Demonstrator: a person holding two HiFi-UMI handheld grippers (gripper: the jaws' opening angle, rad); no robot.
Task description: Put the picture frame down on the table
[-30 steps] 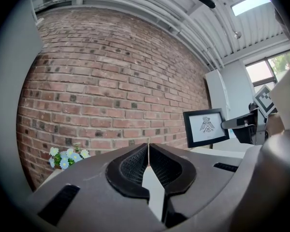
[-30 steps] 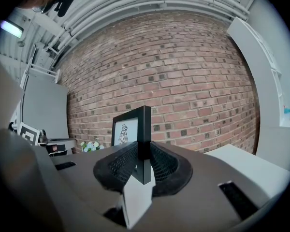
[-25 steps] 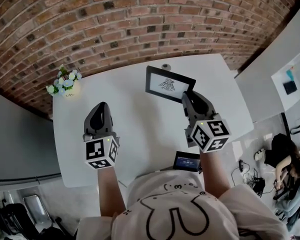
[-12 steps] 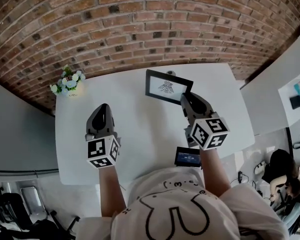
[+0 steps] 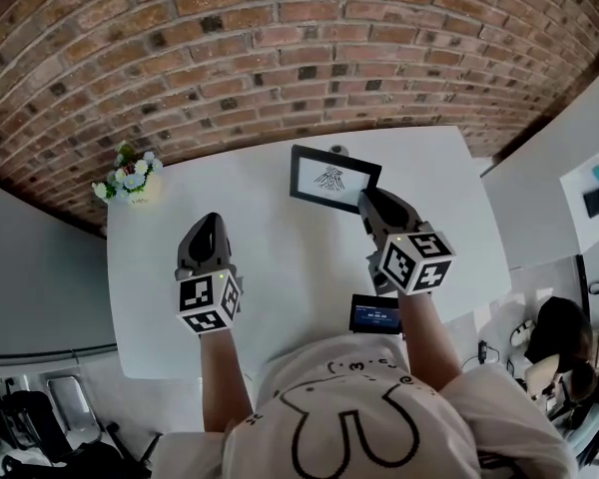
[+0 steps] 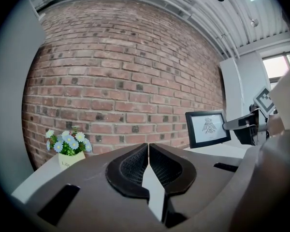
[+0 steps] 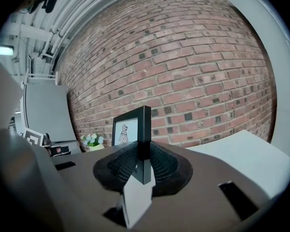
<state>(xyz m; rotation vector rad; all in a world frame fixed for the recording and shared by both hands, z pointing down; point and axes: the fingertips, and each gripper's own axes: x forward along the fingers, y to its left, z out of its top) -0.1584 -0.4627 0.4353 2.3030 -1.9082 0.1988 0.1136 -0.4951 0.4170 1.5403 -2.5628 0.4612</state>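
A black picture frame (image 5: pixel 331 179) with a white print stands upright over the far part of the white table (image 5: pixel 280 267). My right gripper (image 5: pixel 371 204) is shut on the frame's right edge; in the right gripper view the frame (image 7: pixel 133 129) rises from between the pads. From the left gripper view the frame (image 6: pixel 208 128) shows to the right, with the right gripper (image 6: pixel 241 125) at its side. My left gripper (image 5: pixel 204 230) hangs over the table's left half, jaws shut and empty (image 6: pixel 148 164). Whether the frame's foot touches the table I cannot tell.
A small pot of white and blue flowers (image 5: pixel 128 177) stands at the table's far left corner, near the brick wall (image 5: pixel 280 58). A small dark device with a screen (image 5: pixel 376 314) lies at the near edge. A small round object (image 5: pixel 337 151) sits behind the frame.
Both grippers have come slightly toward me and lower. The frame has moved with the right gripper, still gripped by its right edge.
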